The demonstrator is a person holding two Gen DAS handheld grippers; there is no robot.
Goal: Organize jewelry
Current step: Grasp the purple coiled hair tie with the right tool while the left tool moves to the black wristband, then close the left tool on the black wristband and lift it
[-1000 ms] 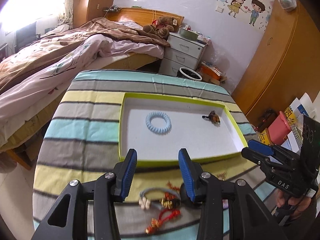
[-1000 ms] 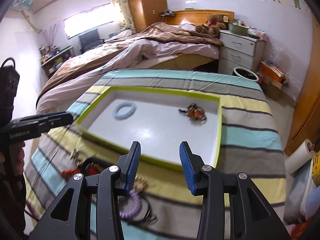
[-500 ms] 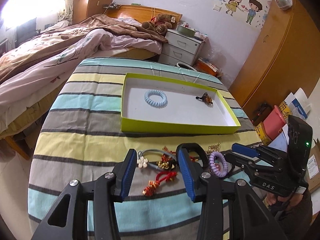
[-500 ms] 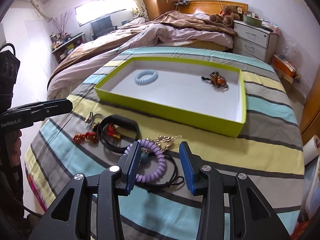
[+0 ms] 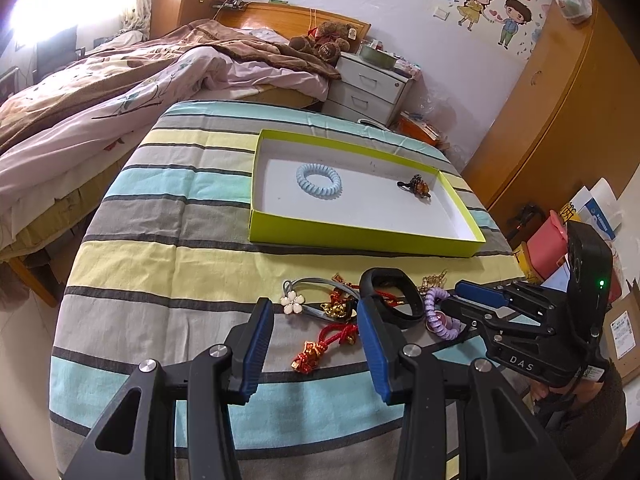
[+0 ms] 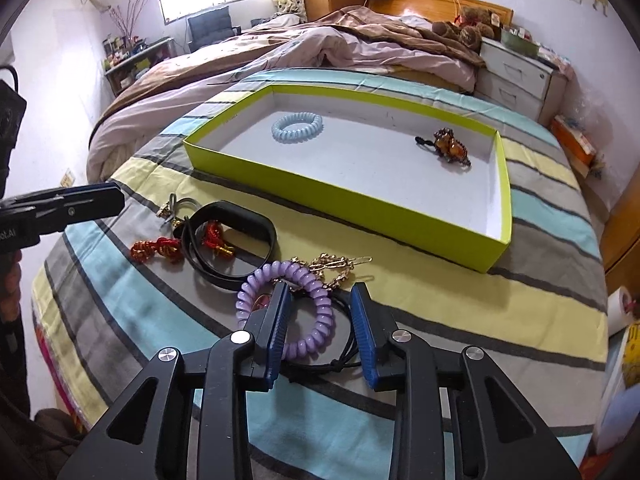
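A lime-green tray (image 5: 360, 236) (image 6: 348, 200) on the striped tablecloth holds a blue coil hair tie (image 5: 319, 180) (image 6: 297, 126) and an amber hair clip (image 5: 416, 187) (image 6: 450, 147). Loose jewelry lies in front of it: a purple coil hair tie (image 6: 308, 312) (image 5: 438, 314), a black band (image 6: 230, 240) (image 5: 394, 294), red knot charms (image 5: 324, 344) (image 6: 158, 249), a flower hair tie (image 5: 294, 302) and a gold clip (image 6: 336, 266). My right gripper (image 6: 320, 300) is open, straddling the purple coil's right side. My left gripper (image 5: 316, 320) is open above the red charms.
A bed (image 5: 120, 80) with rumpled blankets stands behind the table on the left. A white nightstand (image 5: 372, 88) and a wooden wardrobe (image 5: 552, 100) are at the back right. The table's near edge lies just under both grippers.
Both grippers have pulled back from the tray and dropped toward the loose jewelry. The right gripper has lowered over the purple coil tie and now straddles it.
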